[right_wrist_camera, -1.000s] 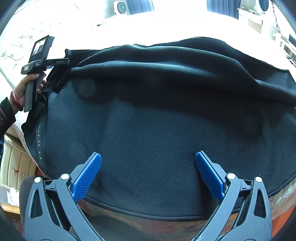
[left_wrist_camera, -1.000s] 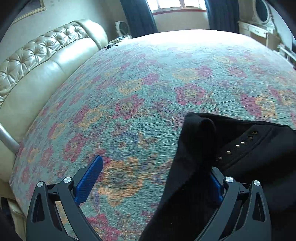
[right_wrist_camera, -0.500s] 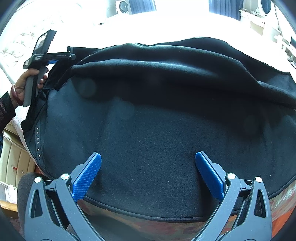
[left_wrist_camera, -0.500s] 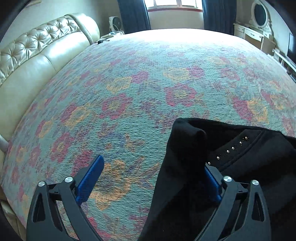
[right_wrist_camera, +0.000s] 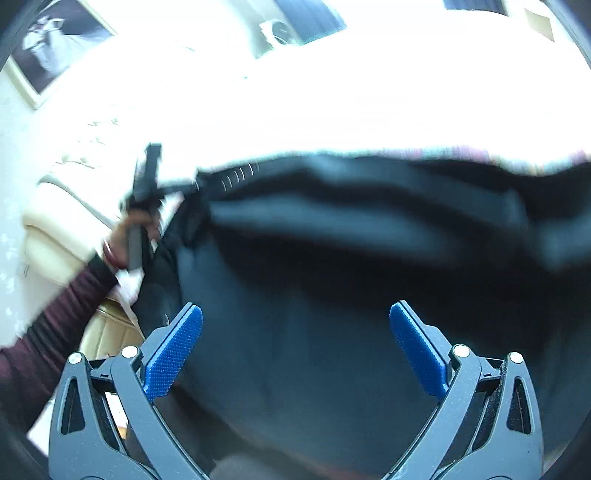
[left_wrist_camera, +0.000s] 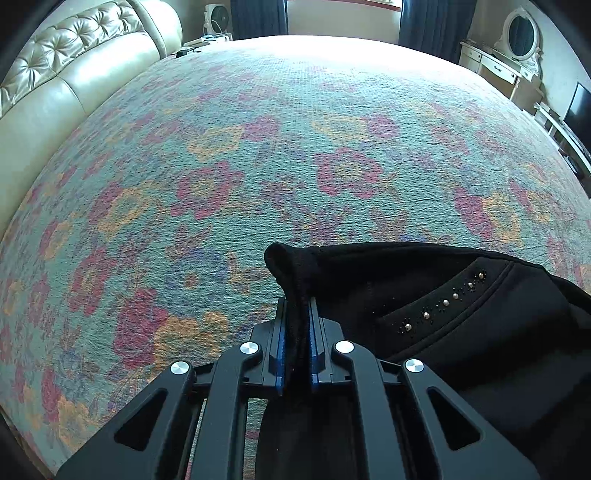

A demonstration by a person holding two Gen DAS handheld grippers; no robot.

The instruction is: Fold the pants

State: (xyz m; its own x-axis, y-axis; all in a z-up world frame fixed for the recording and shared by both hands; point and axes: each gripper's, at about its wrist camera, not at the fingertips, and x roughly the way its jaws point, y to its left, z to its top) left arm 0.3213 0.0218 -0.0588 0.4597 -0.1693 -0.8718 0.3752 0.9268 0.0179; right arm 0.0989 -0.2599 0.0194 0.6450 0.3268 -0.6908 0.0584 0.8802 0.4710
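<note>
The black pants lie on the floral bedspread; a row of metal studs marks the waist area. My left gripper is shut on a bunched waist corner of the pants, which sticks up between the blue pads. In the right wrist view the pants fill the frame, blurred by motion. My right gripper is open, its blue pads wide apart above the dark cloth, holding nothing. The left gripper shows there at the far left, in a hand, gripping the pants' corner.
A cream tufted headboard runs along the bed's left side. A white dresser with an oval mirror and a dark screen stand at the right. A fan stands by the window curtains.
My left gripper has closed on the pants' waist corner; it was open before. The right wrist view has swung and blurred, with the pants now lower in frame.
</note>
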